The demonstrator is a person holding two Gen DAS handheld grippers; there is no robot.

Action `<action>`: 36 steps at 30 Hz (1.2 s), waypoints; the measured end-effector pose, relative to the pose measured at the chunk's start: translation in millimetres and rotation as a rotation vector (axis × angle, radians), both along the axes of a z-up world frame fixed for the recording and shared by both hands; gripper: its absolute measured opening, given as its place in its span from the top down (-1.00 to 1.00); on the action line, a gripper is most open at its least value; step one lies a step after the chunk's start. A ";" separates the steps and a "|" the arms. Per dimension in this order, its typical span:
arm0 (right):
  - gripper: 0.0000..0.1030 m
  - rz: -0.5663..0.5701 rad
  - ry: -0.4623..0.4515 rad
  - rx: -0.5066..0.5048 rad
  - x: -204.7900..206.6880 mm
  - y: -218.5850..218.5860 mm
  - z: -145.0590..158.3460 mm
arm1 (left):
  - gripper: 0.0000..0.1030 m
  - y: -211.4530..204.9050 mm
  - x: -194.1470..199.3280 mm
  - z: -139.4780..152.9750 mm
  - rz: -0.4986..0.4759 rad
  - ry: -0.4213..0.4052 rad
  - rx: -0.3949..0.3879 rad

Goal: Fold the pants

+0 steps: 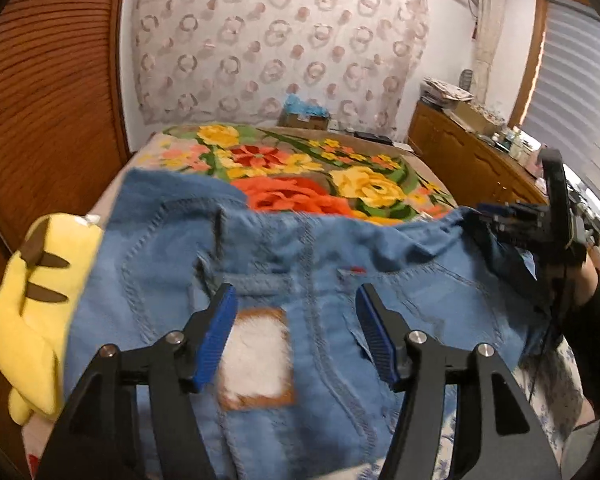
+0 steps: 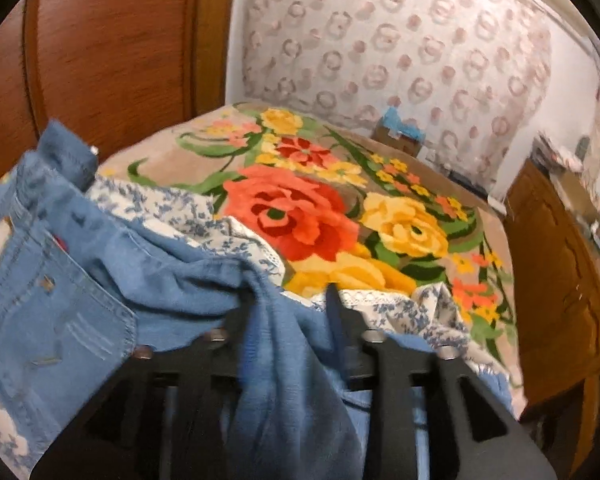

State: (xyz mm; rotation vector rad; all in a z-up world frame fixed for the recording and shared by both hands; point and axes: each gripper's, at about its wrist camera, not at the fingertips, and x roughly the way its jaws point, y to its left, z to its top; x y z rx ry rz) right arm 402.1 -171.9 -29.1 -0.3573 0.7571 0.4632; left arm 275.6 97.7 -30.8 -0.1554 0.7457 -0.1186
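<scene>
Light blue denim pants [image 1: 300, 280] lie spread on the bed, waistband and back pockets up, with a white and brown leather patch [image 1: 256, 360]. My left gripper [image 1: 296, 304] is open just above the waistband, its blue fingertips [image 1: 220, 320] on either side of the patch. My right gripper [image 2: 292, 300] is shut on a bunch of the pants' fabric [image 2: 284, 352], which drapes over its fingers. It shows in the left wrist view [image 1: 512, 220] at the pants' right edge. A back pocket [image 2: 60, 312] shows at the left of the right wrist view.
A flowered blanket [image 1: 300, 176] covers the bed beyond the pants. A yellow plush toy [image 1: 32, 312] lies at the left. A blue-and-white patterned cloth [image 2: 204, 224] lies under the pants. A wooden dresser [image 1: 472, 160] stands at the right, a wooden wardrobe [image 1: 48, 92] at the left.
</scene>
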 end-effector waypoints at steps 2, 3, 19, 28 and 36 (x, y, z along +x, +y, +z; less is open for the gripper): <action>0.16 -0.022 0.013 0.049 -5.4 -11.4 9.0 | -0.18 -10.0 -0.9 -2.9 -0.018 0.010 0.000; 0.15 -0.033 0.014 0.065 -10.7 -18.0 14.4 | -0.18 -15.3 -1.7 -4.8 -0.027 0.015 0.000; -0.02 -0.140 0.071 0.165 -122.1 -94.4 27.6 | -0.18 -74.6 -14.7 -37.4 -0.132 0.071 0.035; -0.05 -0.137 0.119 0.170 -158.6 -85.4 5.3 | -0.19 -83.0 -18.1 -56.8 -0.139 0.104 0.089; -0.05 -0.129 0.140 0.159 -172.4 -79.6 3.5 | -0.22 -84.4 -18.0 -62.5 -0.133 0.088 0.099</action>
